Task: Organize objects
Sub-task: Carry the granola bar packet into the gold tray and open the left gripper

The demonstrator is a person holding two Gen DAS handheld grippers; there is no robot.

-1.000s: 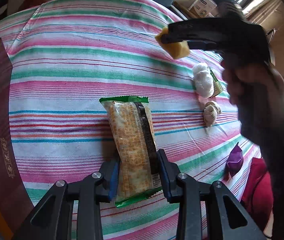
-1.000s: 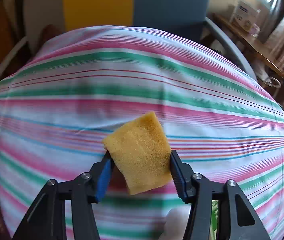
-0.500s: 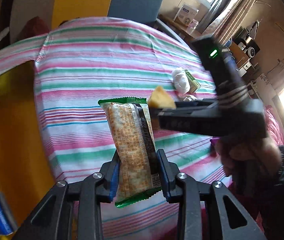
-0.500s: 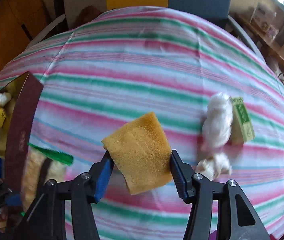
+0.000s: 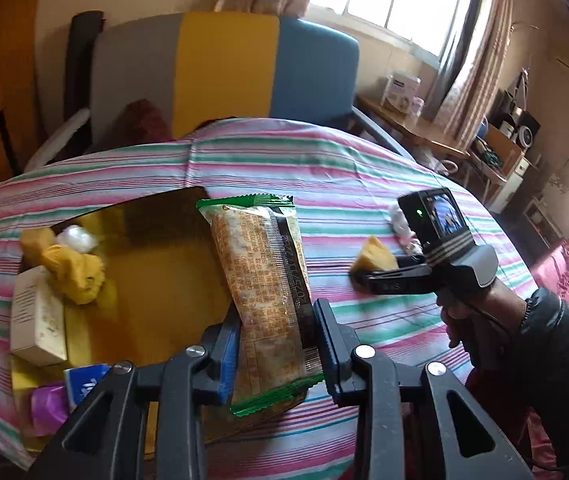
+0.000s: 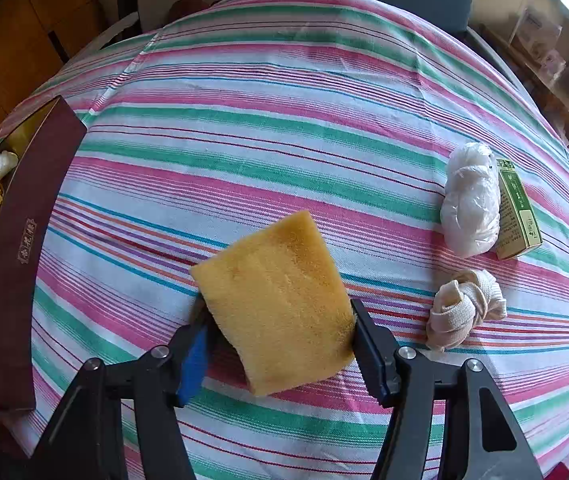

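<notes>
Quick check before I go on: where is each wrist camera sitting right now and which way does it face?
Left wrist: on the left gripper, looking along its fingers at the held cracker packet and the open box beyond; the right hand shows.
Right wrist: on the right gripper, angled down over the striped tablecloth at the held yellow sponge; no hand shows.
Shared: the sponge, the tablecloth, the box.

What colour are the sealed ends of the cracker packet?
Green, on the cracker packet; clearest in the left wrist view.
</notes>
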